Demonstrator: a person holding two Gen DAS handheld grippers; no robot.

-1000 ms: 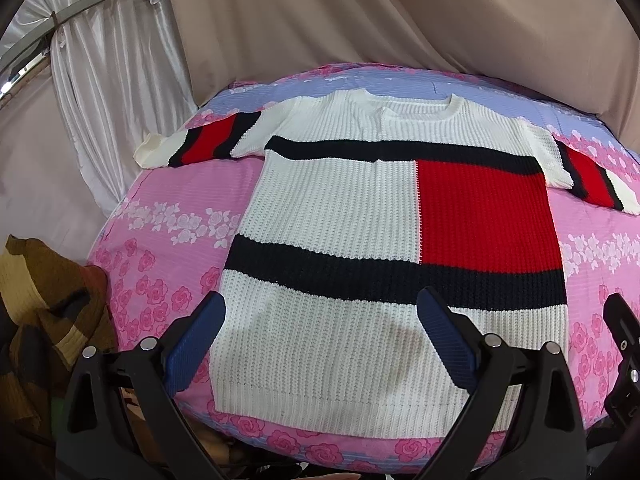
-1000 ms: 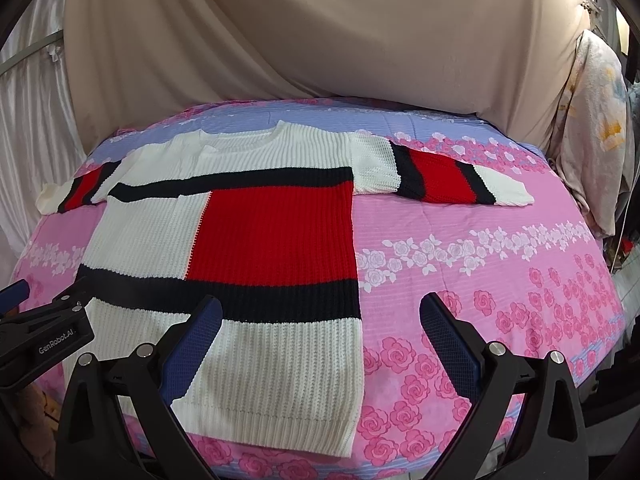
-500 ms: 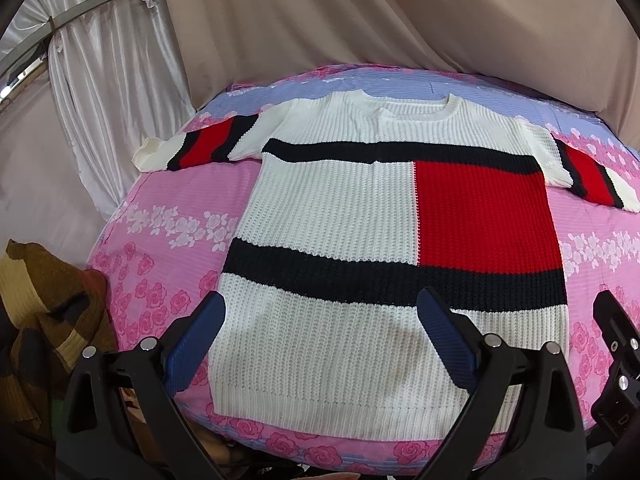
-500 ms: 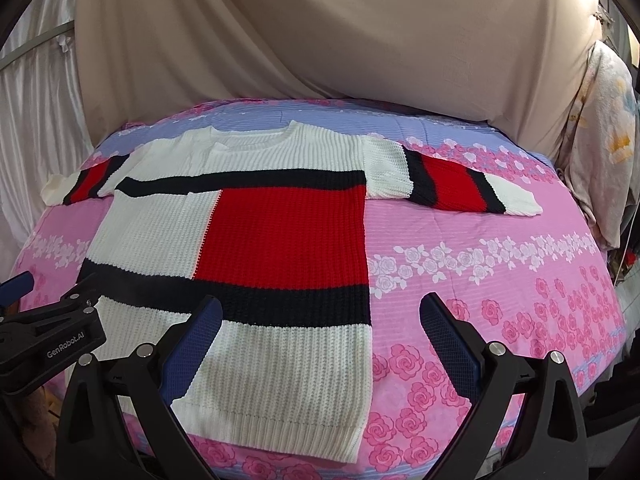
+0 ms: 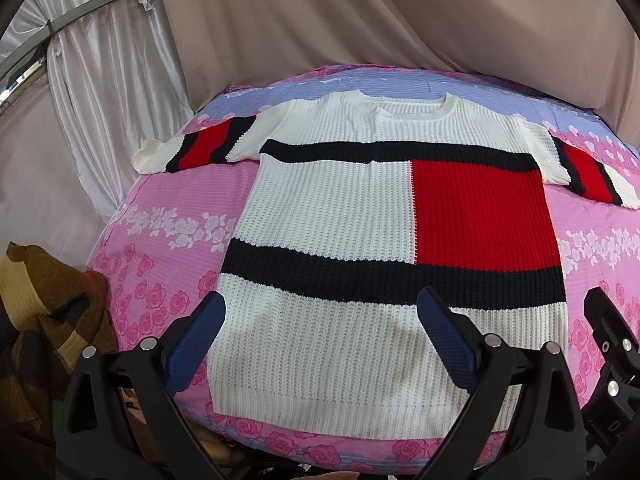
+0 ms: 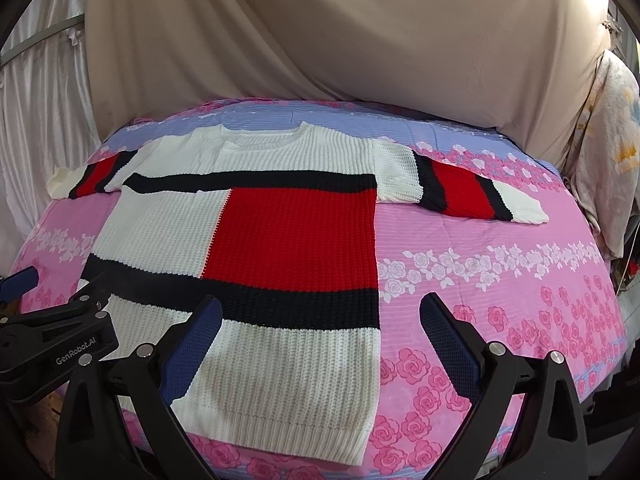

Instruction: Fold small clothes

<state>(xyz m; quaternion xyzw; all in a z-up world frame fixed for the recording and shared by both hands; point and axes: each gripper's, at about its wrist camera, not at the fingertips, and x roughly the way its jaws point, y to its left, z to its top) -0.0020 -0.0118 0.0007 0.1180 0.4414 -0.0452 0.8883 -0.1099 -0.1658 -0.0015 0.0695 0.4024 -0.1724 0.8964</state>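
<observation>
A white knit sweater (image 5: pixel 328 208) with black bands and a red block lies flat, front up, on the pink floral sheet (image 5: pixel 168 216), both sleeves spread sideways. It also shows in the right wrist view (image 6: pixel 280 240). My left gripper (image 5: pixel 320 340) is open and empty, hovering over the sweater's hem. My right gripper (image 6: pixel 320 344) is open and empty, over the hem's right corner. The left gripper's body (image 6: pixel 52 344) shows at the left of the right wrist view.
A brown plaid cloth (image 5: pixel 44 320) lies off the table's left edge. Beige and white curtains (image 5: pixel 320 20) hang behind. A pale floral fabric (image 6: pixel 604 152) hangs at the right. The sheet's near edge (image 6: pixel 440 456) curves below the hem.
The right gripper has shifted right and slightly back, so the sweater sits further left in its view. The left gripper has barely moved.
</observation>
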